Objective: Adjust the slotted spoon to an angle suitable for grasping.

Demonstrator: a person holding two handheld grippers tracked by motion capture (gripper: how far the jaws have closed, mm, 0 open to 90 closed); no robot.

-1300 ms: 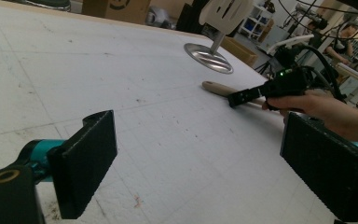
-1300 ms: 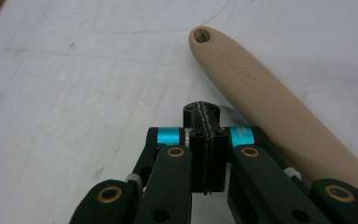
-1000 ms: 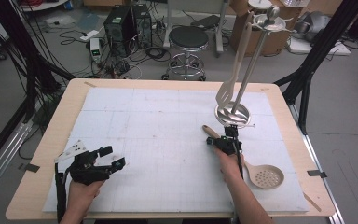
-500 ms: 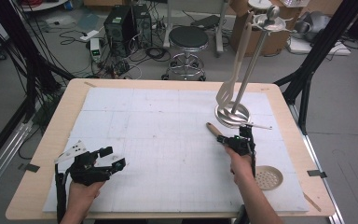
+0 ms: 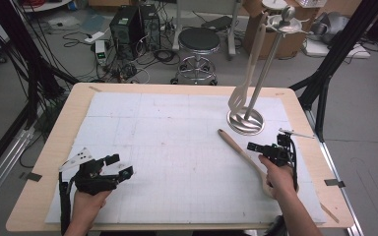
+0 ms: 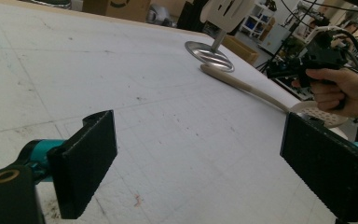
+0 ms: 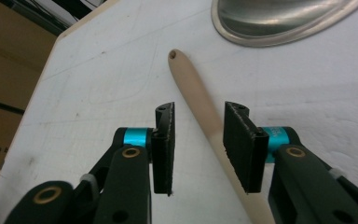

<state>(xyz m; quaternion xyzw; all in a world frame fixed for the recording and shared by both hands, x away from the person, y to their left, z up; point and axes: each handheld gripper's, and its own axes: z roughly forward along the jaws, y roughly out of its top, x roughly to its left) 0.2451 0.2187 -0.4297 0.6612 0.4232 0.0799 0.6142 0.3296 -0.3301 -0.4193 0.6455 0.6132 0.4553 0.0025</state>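
A wooden slotted spoon (image 5: 238,150) lies on the white mat, handle tip towards the metal stand, its head partly under the person's right hand. In the right gripper view its handle (image 7: 193,88) runs between the pads of my right gripper (image 7: 200,112), which do not press on it; these jaws have just been opening. In the high view, my right gripper (image 5: 253,147) hovers over the spoon. The stand's round base (image 5: 246,122) bears a pole from which a wooden slotted spatula (image 5: 248,73) hangs. My left gripper (image 5: 121,165) rests at the near left, open with nothing between its pads (image 6: 86,158).
The white mat (image 5: 177,128) covers most of the wooden table (image 5: 54,147). Behind the table's far edge stand a round stool (image 5: 197,42) and a computer case (image 5: 128,22) among floor cables. Black frame legs (image 5: 325,83) rise at the right.
The right hand moved to the right along the spoon and rose a little; its jaws, shut on the handle before, now stand apart. The left gripper stayed put.
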